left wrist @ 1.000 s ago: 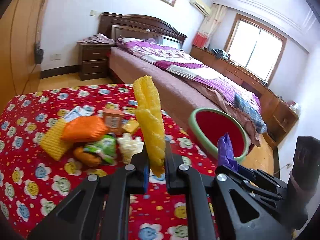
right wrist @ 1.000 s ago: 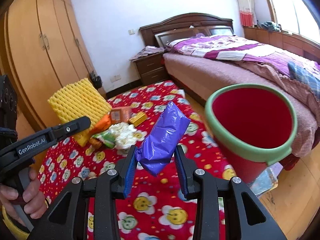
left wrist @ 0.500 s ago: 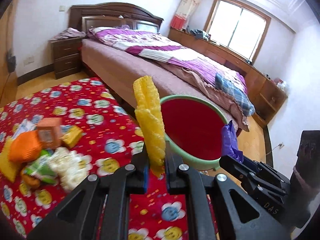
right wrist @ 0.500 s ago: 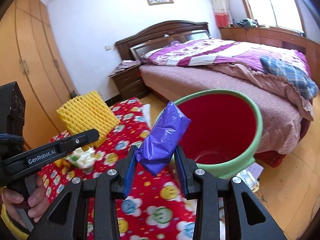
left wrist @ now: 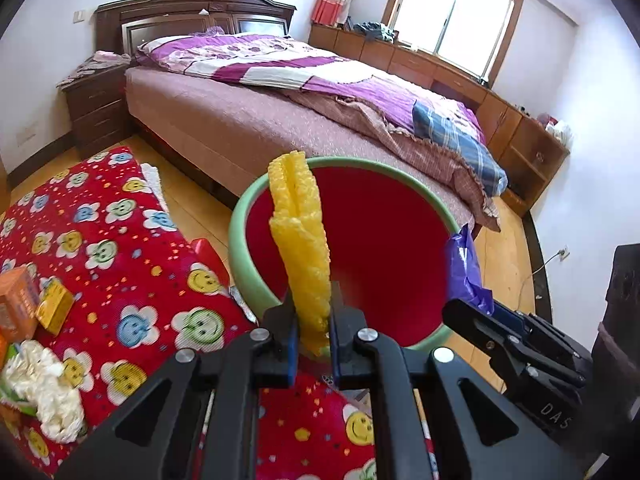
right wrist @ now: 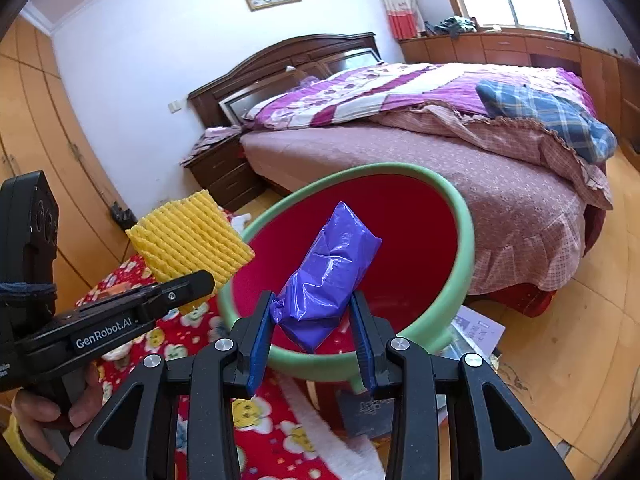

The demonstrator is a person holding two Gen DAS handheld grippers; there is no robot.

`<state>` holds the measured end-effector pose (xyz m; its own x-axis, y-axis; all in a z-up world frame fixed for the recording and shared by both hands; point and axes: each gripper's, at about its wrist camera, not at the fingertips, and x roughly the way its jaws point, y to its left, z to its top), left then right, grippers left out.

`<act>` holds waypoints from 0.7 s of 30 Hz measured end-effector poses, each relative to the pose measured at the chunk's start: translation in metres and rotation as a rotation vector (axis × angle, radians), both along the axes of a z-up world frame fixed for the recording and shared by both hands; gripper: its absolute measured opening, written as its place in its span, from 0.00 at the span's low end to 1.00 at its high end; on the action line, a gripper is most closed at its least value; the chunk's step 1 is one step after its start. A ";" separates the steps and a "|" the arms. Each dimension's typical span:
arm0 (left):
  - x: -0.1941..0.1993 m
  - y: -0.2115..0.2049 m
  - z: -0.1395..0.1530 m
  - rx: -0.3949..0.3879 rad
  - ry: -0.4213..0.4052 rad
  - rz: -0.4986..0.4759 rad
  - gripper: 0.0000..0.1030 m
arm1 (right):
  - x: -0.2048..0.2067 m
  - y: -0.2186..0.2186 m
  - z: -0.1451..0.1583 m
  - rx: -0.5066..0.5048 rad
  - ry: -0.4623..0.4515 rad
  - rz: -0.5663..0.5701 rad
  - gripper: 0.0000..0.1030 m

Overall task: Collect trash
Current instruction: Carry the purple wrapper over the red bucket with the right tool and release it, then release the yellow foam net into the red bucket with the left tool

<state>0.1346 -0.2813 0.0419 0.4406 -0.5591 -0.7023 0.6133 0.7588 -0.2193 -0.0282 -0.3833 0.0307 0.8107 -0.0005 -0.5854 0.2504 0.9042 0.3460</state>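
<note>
My left gripper (left wrist: 313,322) is shut on a yellow foam net sleeve (left wrist: 299,232) that stands upright in front of the red bin with a green rim (left wrist: 240,216). In the right wrist view the same yellow foam net sleeve (right wrist: 192,236) shows at the left, held by the left gripper (right wrist: 200,280) beside the bin's near rim. My right gripper (right wrist: 314,330) is shut on a crumpled purple plastic bag (right wrist: 332,272), held over the bin (right wrist: 464,216) opening. From the left wrist camera, the purple bag (left wrist: 464,268) and the right gripper (left wrist: 472,316) appear at the bin's right edge.
A red blanket with smiley flowers (left wrist: 120,264) carries leftover trash at the left: an orange box (left wrist: 16,304), a small yellow box (left wrist: 54,306) and a white crumpled wad (left wrist: 44,392). A bed (left wrist: 320,92) lies behind the bin. Papers (right wrist: 476,328) lie on the wooden floor.
Both grippers swung right from the trash pile toward the bin. The bin now fills the middle of both views, with the yellow sleeve and purple bag in front of its opening.
</note>
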 end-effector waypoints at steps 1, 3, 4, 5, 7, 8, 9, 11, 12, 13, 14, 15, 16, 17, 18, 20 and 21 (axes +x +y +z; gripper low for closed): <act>0.000 -0.003 -0.002 0.005 -0.002 -0.002 0.11 | 0.001 -0.002 -0.002 0.002 0.004 -0.005 0.37; 0.002 -0.008 -0.005 0.015 -0.003 -0.006 0.11 | 0.005 -0.007 -0.004 0.009 0.009 -0.008 0.37; 0.003 -0.010 -0.007 0.017 -0.003 -0.007 0.11 | 0.006 -0.009 -0.007 0.012 0.012 -0.009 0.37; 0.004 -0.011 -0.008 0.019 -0.002 -0.008 0.11 | 0.007 -0.010 -0.008 0.014 0.014 -0.010 0.37; 0.006 -0.012 -0.010 0.027 -0.003 -0.006 0.11 | 0.010 -0.011 -0.011 0.016 0.020 -0.012 0.37; 0.006 -0.013 -0.012 0.034 -0.005 0.000 0.11 | 0.010 -0.012 -0.012 0.017 0.021 -0.013 0.37; 0.008 -0.014 -0.013 0.043 -0.003 0.003 0.11 | 0.011 -0.013 -0.014 0.020 0.025 -0.013 0.37; 0.010 -0.015 -0.015 0.054 0.008 0.009 0.16 | 0.012 -0.013 -0.016 0.026 0.029 -0.015 0.39; 0.011 -0.014 -0.016 0.055 0.012 0.015 0.20 | 0.013 -0.013 -0.017 0.027 0.030 -0.016 0.39; 0.012 -0.013 -0.017 0.055 0.015 0.021 0.26 | 0.013 -0.014 -0.017 0.029 0.031 -0.017 0.39; 0.012 -0.013 -0.017 0.056 0.016 0.027 0.31 | 0.013 -0.014 -0.017 0.033 0.028 -0.020 0.39; 0.012 -0.011 -0.018 0.057 0.018 0.035 0.31 | 0.013 -0.015 -0.018 0.037 0.027 -0.020 0.40; 0.013 -0.010 -0.017 0.057 0.019 0.041 0.32 | 0.012 -0.015 -0.018 0.039 0.026 -0.020 0.40; 0.013 -0.009 -0.017 0.057 0.021 0.044 0.32 | 0.012 -0.015 -0.017 0.038 0.025 -0.021 0.40; 0.013 -0.007 -0.017 0.055 0.024 0.046 0.32 | 0.012 -0.014 -0.016 0.035 0.025 -0.022 0.40; 0.012 -0.004 -0.016 0.049 0.027 0.049 0.32 | 0.012 -0.015 -0.015 0.035 0.022 -0.025 0.41; 0.011 -0.002 -0.014 0.045 0.028 0.052 0.33 | 0.012 -0.015 -0.015 0.036 0.021 -0.026 0.42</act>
